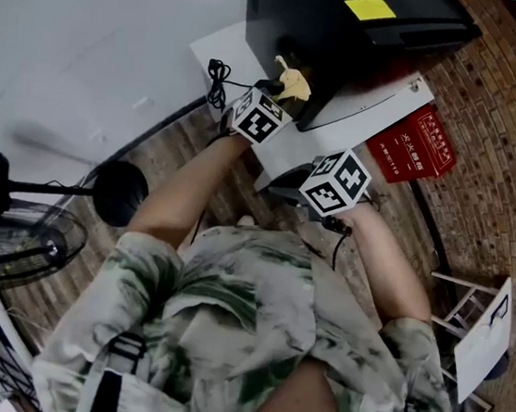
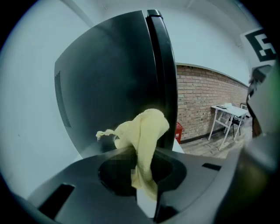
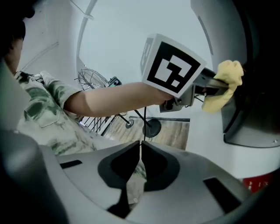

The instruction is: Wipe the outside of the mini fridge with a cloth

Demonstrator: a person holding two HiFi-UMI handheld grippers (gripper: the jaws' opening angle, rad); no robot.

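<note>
Yellow cloth (image 2: 146, 144) pinched in left gripper (image 2: 142, 192), against black fridge (image 2: 109, 78) side

head view: above the person, looking steeply down | left gripper view: close against the mini fridge (image 2: 109, 74), facing its side | right gripper view: looks sideways at the left gripper (image 3: 216, 86); all three share the mini fridge and cloth (image 3: 228, 73)

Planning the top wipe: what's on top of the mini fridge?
One flat yellow label on the mini fridge top; the rest visible is bare black. The top's far edge runs out of frame, unseen. The left gripper holds the yellow cloth at its side.
</note>
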